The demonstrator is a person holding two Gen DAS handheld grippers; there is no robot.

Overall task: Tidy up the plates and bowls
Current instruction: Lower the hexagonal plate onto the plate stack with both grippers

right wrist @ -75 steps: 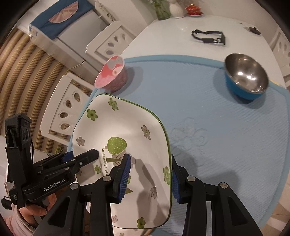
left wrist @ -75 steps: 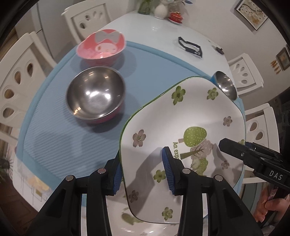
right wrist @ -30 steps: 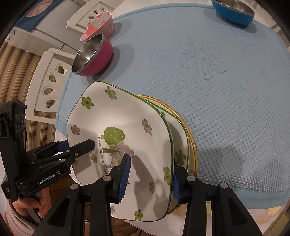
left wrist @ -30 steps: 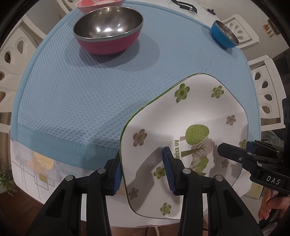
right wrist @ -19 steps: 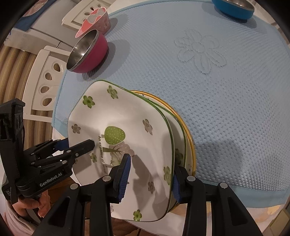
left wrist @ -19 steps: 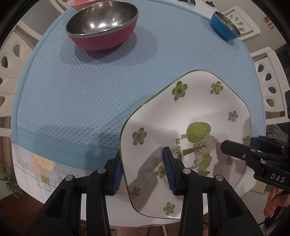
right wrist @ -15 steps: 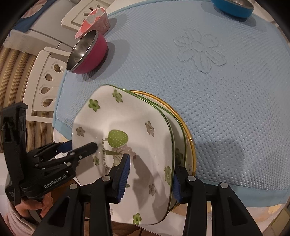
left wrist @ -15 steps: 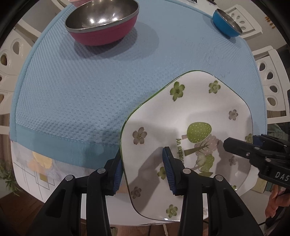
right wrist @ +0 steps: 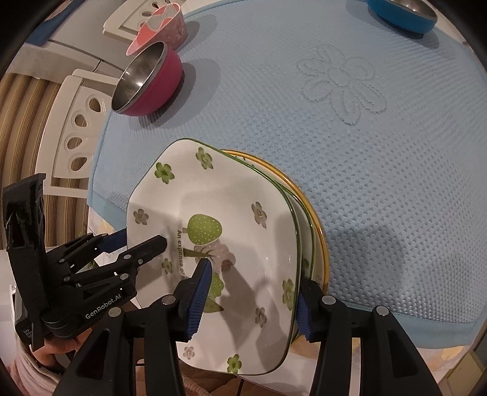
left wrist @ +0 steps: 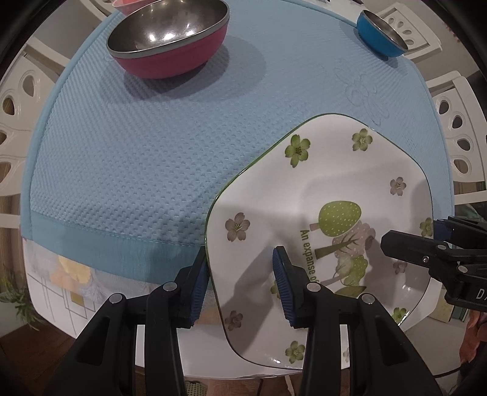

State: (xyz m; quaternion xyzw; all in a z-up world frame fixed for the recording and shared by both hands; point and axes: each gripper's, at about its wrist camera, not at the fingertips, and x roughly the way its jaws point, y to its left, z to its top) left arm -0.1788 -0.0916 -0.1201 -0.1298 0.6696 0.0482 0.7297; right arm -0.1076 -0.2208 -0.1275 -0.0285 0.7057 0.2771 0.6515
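Observation:
A white square plate (left wrist: 319, 189) with green flowers and a tree print is gripped on both sides. My left gripper (left wrist: 240, 283) is shut on its left rim. My right gripper (right wrist: 249, 292) is shut on its right rim. In the right wrist view the plate (right wrist: 231, 207) sits just above a stack of plates, with a yellow-rimmed plate (right wrist: 316, 225) at the bottom, at the near edge of the blue mat (right wrist: 380, 189). The left gripper shows in the right wrist view (right wrist: 137, 243), and the right gripper shows in the left wrist view (left wrist: 411, 240).
A magenta steel bowl (left wrist: 167, 36) stands at the back left of the mat (left wrist: 137, 146), a pink cartoon bowl (right wrist: 158, 27) behind it. A blue steel bowl (left wrist: 380, 33) stands at the back right. White chairs (right wrist: 79, 121) ring the table. The table's near edge lies under the stack.
Both grippers have carried the plate down and toward the near table edge. It now sits low over the plate stack. The bowls have not moved.

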